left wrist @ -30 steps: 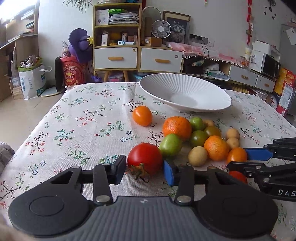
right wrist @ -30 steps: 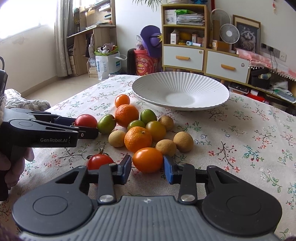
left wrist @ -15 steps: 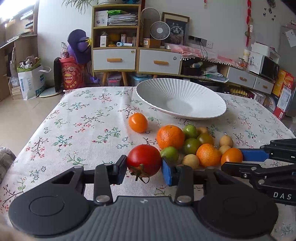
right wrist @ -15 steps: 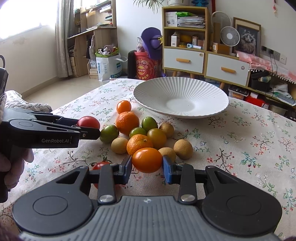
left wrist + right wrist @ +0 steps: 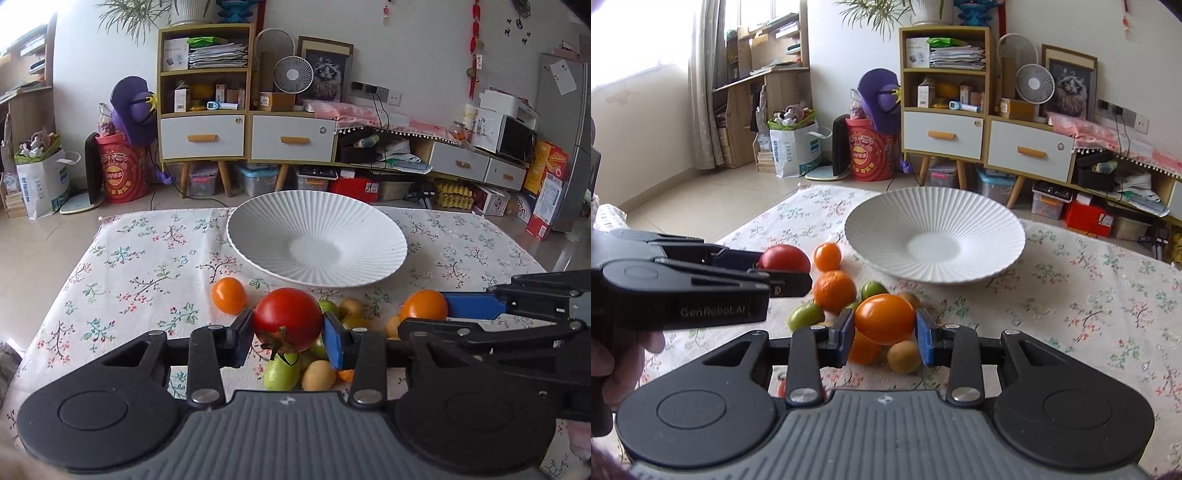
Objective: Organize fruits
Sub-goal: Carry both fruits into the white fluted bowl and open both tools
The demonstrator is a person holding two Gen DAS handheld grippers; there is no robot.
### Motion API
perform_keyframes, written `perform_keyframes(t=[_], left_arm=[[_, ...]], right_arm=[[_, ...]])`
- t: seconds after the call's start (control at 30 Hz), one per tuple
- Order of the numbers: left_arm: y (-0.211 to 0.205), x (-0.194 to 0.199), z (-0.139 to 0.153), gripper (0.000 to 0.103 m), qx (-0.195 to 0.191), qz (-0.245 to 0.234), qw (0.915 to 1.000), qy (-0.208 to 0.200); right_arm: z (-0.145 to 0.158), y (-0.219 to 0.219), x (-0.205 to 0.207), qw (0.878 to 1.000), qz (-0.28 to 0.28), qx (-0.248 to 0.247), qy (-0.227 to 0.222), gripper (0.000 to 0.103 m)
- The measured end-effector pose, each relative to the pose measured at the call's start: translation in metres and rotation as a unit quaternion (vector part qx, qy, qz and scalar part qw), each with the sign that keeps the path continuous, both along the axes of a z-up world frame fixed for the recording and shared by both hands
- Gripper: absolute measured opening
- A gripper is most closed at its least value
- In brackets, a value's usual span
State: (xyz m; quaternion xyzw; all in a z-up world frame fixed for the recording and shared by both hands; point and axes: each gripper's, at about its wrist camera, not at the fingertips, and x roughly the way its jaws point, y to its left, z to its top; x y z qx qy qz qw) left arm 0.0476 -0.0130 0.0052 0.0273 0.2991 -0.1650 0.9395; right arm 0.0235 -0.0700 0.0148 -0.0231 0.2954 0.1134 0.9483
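Left gripper pinching a glossy red tomato, stem down, lifted above the fruit pile. Right gripper clamped on a smooth orange tomato. Ribbed white bowl beyond, on flowered tablecloth.

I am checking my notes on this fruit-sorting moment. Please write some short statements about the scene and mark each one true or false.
1. The left gripper is shut on the red tomato. True.
2. The white plate already holds two fruits. False: the plate is empty.
3. The right gripper is shut on the orange tomato. True.
4. The single small orange fruit lies inside the plate. False: it lies on the floral tablecloth, in front of the plate.
5. Both held fruits are clear of the pile on the cloth. True.
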Motion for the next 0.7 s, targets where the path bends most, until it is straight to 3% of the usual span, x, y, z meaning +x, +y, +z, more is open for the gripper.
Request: perform_keyframes(t=[0.17,0.43,0.7], left_arm=[[-0.011,0.019,0.005,0.033,0.018,-0.025,0.9995,0.005],[-0.024,0.059,0.006,0.033,0.035,-0.074,0.9965,0.017],[-0.037,0.096,-0.014,0.033,0.060,-0.123,0.9904,0.022]], right_arm=[[0.012,-0.006,0.023,1.000,0.006,-0.002,0.012,0.032],[0.007,-0.026,0.054,0.999,0.020,-0.022,0.034,0.032],[-0.008,-0.029,0.082,0.994,0.065,-0.078,0.036,0.032]])
